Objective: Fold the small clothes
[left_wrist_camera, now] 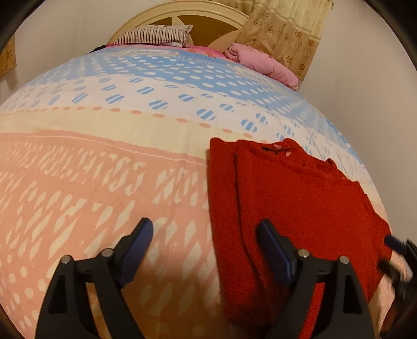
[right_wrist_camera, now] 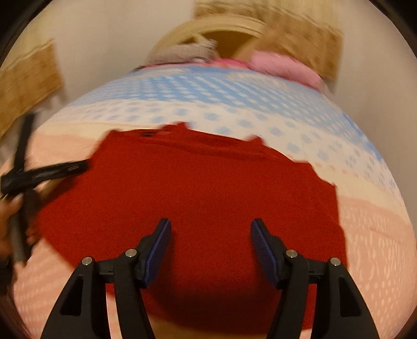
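Left gripper (left_wrist_camera: 206, 232) wide apart, empty, above the bed (left_wrist_camera: 104, 182); one red sweater (left_wrist_camera: 299, 198) at its 2 o'clock, under the right finger. Right gripper (right_wrist_camera: 211, 232) spread, holding nothing, hovering over the sweater (right_wrist_camera: 198, 187), which lies flat, partly folded. Two pillows (left_wrist_camera: 166, 35) at 12 o'clock.

**Fuzzy knit lying on smooth printed cotton**

The red garment (left_wrist_camera: 299, 198) is showing a nubbly, matt, fleecy cloth surface. The bedspread (left_wrist_camera: 104, 169) beneath is looking like smooth, flat printed fabric. The left gripper (left_wrist_camera: 204, 250) and right gripper (right_wrist_camera: 210, 247) are showing matt black plastic arms, ribbed blue pads (right_wrist_camera: 260, 245) and shiny metal pins. The headboard (left_wrist_camera: 208, 20) is gleaming like painted wood.
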The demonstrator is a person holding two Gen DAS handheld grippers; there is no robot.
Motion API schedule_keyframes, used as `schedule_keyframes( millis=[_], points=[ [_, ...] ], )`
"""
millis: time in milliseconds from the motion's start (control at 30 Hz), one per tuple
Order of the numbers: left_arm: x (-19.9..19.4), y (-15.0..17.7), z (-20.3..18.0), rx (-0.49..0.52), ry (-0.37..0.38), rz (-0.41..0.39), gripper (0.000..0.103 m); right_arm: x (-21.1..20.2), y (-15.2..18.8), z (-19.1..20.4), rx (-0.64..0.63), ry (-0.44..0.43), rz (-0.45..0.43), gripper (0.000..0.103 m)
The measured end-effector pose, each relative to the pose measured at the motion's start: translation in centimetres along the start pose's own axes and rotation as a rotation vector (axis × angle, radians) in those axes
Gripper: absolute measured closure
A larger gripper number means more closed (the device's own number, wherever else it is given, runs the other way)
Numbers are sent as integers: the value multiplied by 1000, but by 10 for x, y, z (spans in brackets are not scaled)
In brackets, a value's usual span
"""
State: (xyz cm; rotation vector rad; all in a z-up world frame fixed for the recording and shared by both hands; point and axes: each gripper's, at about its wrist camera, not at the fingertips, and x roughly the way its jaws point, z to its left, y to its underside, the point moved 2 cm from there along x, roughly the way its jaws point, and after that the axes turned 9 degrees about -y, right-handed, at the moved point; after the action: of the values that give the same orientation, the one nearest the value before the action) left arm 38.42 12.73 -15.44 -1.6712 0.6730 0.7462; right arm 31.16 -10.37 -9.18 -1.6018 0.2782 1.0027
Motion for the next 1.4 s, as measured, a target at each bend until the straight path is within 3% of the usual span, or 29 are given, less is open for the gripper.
schedule_keyframes(
  millis=[167, 400, 567, 700, 933, 1067, 1400],
  points=[
    [0, 1, 0, 2, 2, 1, 14, -6, 7, 65, -150, -75, -28, 39],
    [0, 2, 0, 3, 1, 1, 14, 13, 32, 126, -328, -71, 13, 39],
    [1, 3, -6, 37, -29, 5, 10, 21, 42, 151, -449, -6, 16, 39],
    [3, 2, -9, 57, -47, 6, 8, 28, 42, 166, -538, 97, -26, 39],
    [3, 3, -10, 59, -51, 5, 8, 36, 32, 165, -524, 95, -28, 39],
    [2, 3, -10, 59, -52, 5, 8, 41, 32, 168, -520, 67, -9, 65],
    [6, 1, -11, 71, -49, 13, 6, 41, 34, 164, -500, 51, -14, 68]
  ],
)
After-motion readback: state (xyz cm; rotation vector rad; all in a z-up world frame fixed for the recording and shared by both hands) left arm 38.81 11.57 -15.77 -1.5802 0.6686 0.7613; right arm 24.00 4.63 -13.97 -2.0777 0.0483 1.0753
